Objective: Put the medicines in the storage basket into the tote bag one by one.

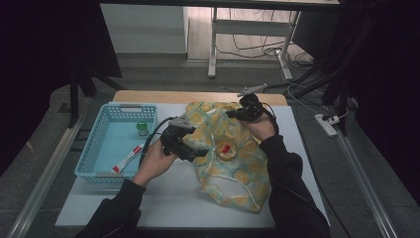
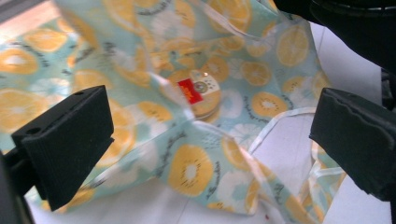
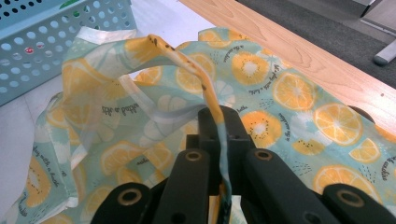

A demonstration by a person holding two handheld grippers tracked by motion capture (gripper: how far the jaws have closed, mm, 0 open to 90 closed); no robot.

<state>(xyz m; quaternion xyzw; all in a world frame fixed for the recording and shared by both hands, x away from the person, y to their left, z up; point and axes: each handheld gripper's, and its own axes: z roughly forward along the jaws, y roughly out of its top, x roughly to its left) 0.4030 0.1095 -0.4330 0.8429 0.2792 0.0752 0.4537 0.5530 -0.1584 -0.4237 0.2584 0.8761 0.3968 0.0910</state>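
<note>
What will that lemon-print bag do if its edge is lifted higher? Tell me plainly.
The lemon-print bag looks thin and floppy: it lies crumpled, and the edge pinched in the right claw drapes limply. It would probably sag rather than hold shape. The small round tin seen through it may slide around inside.

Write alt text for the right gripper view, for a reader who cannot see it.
The right gripper is shut on a raised strip of the lemon-print plastic bag, holding the edge up between its black jaws. The rest of the bag lies crumpled on the white table surface, with a light blue perforated basket at upper left and a wooden table edge behind.
</note>
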